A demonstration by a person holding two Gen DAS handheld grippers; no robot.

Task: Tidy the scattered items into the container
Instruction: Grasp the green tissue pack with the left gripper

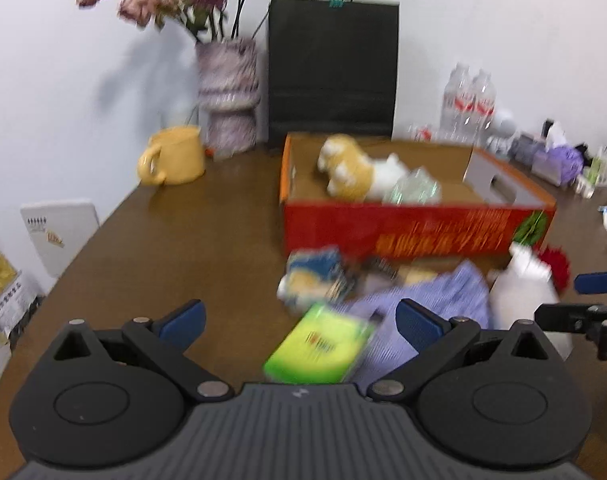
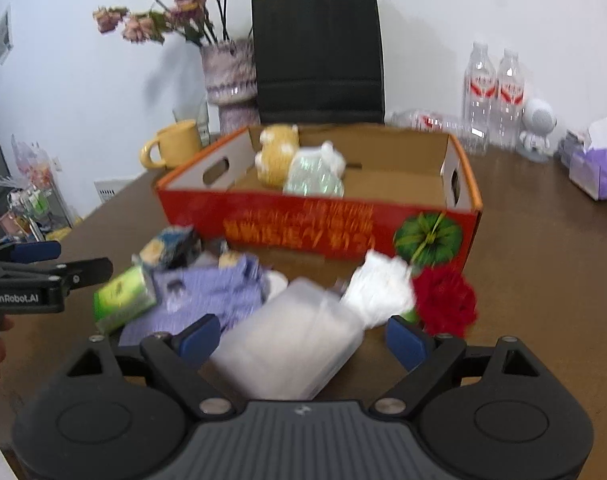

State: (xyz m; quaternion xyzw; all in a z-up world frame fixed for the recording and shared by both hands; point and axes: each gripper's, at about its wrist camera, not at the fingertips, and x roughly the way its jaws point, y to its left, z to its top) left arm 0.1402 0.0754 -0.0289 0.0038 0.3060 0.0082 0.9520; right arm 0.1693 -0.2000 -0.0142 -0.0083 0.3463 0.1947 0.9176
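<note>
One "GenRobot.AI" label on left gripper [image 2: 43,268]

Both grippers are angled downward side by side, left gripper [image 1: 299,322] and right gripper [image 2: 303,338] each with jaws spread wide, nothing gripped.

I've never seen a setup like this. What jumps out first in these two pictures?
The bright red cardboard box in the middle of the brown table, with a yellow plush toy already lying inside. In front of it sits a jumble: a green packet, purple cloth, a clear plastic tub and a red flower. Behind the box stand a black paper bag and dried flowers.
</note>
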